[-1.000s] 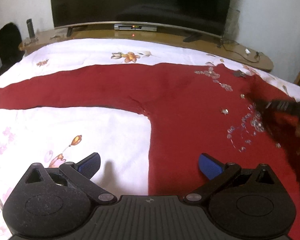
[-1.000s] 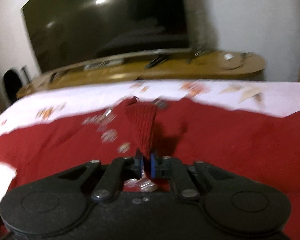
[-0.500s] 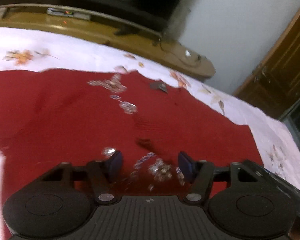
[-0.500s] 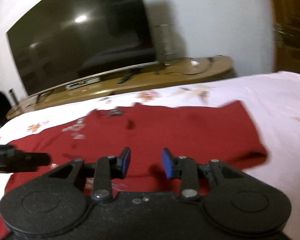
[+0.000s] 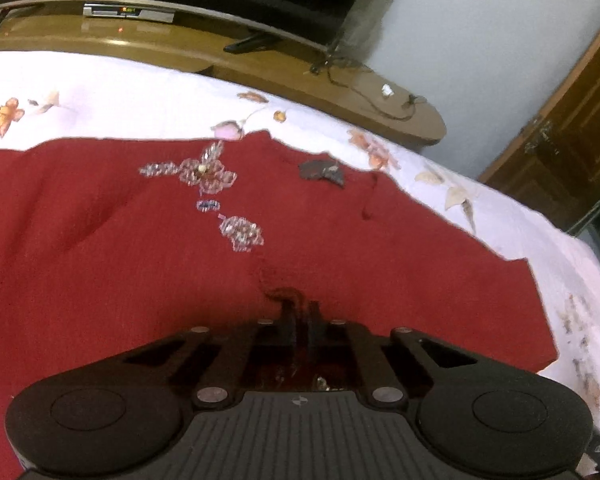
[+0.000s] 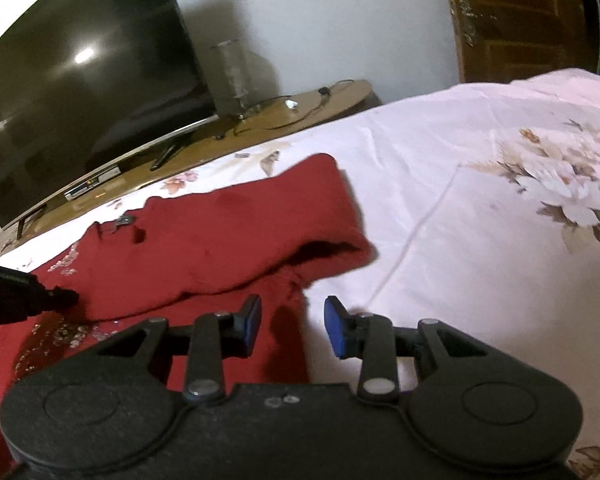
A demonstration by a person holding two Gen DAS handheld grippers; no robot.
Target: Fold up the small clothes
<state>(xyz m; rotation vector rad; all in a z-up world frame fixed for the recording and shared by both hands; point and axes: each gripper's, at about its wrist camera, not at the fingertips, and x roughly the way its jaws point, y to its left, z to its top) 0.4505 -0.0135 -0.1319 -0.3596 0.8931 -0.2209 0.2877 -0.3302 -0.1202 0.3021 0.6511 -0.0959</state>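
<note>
Bed (image 6: pixel 440 168): red top (image 5: pixel 120 280) lay spread flat. Your left gripper (image 5: pixel 300 314), jaws closed, pinched its cloth, likely for folding; your right gripper (image 6: pixel 293 322), jaws apart, held nothing at the sleeve (image 6: pixel 324 204).

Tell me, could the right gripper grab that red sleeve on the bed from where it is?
Probably yes. The right gripper is open just short of the red sleeve, and nothing lies between them.
</note>
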